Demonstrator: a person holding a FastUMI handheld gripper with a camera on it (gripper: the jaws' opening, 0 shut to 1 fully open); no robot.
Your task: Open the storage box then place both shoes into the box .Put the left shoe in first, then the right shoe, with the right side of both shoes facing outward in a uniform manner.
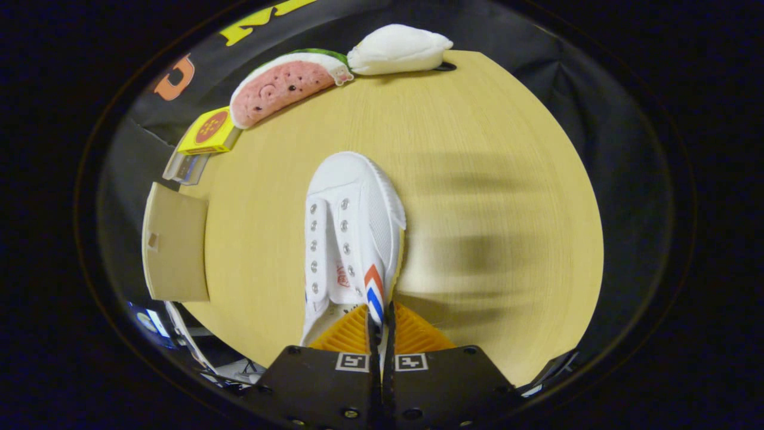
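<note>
A white canvas shoe (349, 239) with metal eyelets and a red and blue stripe on its side hangs above the round wooden table (477, 149), toe pointing away from me. My gripper (380, 325) is shut on the shoe's side wall near the heel: the two orange ribbed fingers (346, 334) pinch the canvas just behind the stripe. A flat cardboard panel (175, 248), perhaps the storage box's flap, juts over the table's edge to the left of the shoe.
At the table's far rim lie a watermelon-slice plush (280, 86) and a white plush (399, 49). A yellow box (209, 131) rests on a clear case (186, 167) beside them. Blurred shadows fall on the wood right of the shoe.
</note>
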